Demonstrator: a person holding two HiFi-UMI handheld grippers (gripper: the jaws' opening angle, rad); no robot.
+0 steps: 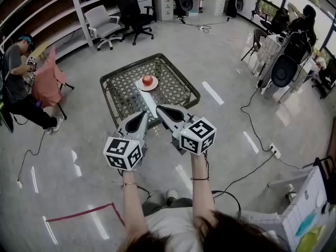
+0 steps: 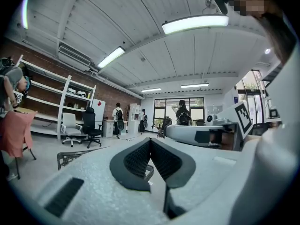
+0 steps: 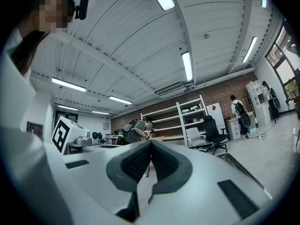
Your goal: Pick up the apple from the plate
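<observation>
Wide office floor (image 1: 220, 62) here, grey and glossy, cables (image 1: 252, 127) trailing across it, swivel chairs (image 1: 134, 9) by the shelving (image 1: 63, 14) — and in the middle a low wire-mesh table (image 1: 118, 96). Near the centre of its top sits a white plate (image 1: 156, 86), and on it the red apple (image 1: 147, 80), with nothing touching it. Both tools hang level at the table's near edge. The left gripper (image 1: 140, 116) has its jaws pressed together on nothing, and the right gripper (image 1: 164, 111) matches it, tips meeting with nothing between. So neither is ready to take fruit. The risk as I read it: go in closed and the tips shove the apple, and a round apple rolls off that plate — maybe off the mesh. Spread too narrow, and the pads skid on its smooth skin.
</observation>
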